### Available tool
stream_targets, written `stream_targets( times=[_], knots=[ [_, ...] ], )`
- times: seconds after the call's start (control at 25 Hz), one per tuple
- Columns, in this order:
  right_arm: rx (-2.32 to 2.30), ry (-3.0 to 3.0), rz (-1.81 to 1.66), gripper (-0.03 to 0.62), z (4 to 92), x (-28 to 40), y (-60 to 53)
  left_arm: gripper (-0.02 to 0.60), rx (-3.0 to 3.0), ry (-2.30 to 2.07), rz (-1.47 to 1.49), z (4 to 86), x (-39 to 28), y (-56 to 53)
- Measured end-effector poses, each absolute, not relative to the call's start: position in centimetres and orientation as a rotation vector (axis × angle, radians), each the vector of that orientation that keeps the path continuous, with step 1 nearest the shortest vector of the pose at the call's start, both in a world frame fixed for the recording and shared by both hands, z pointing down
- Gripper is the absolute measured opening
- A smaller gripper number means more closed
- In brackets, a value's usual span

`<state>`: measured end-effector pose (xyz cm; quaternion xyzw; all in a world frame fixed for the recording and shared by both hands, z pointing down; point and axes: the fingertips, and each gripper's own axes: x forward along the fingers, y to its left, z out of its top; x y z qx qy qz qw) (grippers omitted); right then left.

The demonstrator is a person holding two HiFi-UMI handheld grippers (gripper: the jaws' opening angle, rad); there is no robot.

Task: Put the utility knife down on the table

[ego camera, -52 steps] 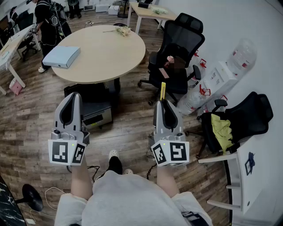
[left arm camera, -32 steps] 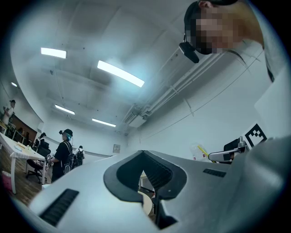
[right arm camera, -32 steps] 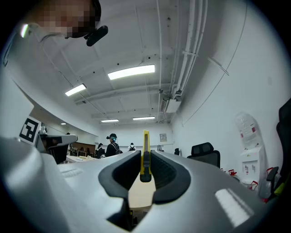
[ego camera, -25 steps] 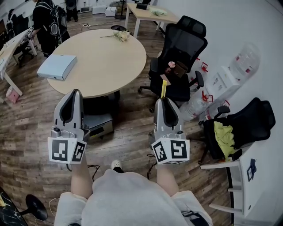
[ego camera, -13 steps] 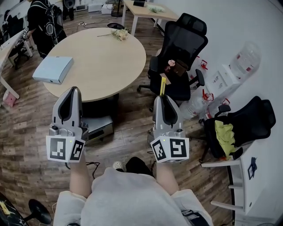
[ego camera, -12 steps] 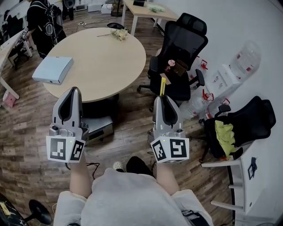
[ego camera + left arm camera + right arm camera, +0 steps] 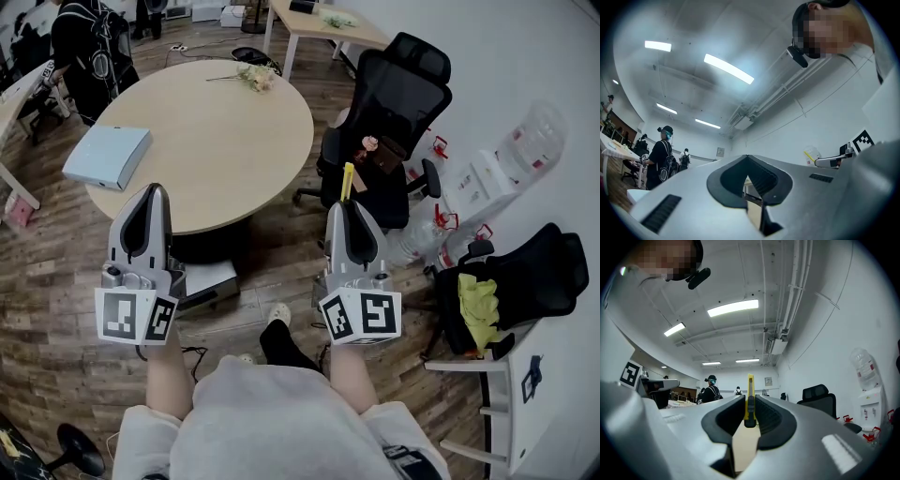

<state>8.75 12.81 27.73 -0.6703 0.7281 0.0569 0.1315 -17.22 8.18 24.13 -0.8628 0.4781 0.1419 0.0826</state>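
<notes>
My right gripper (image 7: 345,204) is clamped on the knife's (image 7: 346,180) lower end, yellow tip poking up at frame centre. The left gripper (image 7: 150,189) is closed and empty. I judge the knife light, stiff and slick (mind the blade). The table (image 7: 234,103), upper left, is mostly bare, and a chair (image 7: 398,94) crowds its right edge.

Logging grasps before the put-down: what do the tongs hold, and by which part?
Right tongs clamp the yellow utility knife by its near end; the rest juts out ahead. Left tongs hold nothing.
</notes>
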Motion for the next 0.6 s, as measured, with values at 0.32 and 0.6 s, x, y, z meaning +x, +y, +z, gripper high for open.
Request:
stream_targets(
  times=[0.32,0.6],
  knots=[
    [-1.883,2.151,0.200,0.075,26.5,12.1,5.2,0.008,-2.523,1.459,0.446,23.1,-14.0,1.9],
    [-1.825,2.198,0.213,0.075,25.7,14.8,-0.6,0.008,-2.477,1.509,0.462,22.6,-11.3,-2.8]
  ],
)
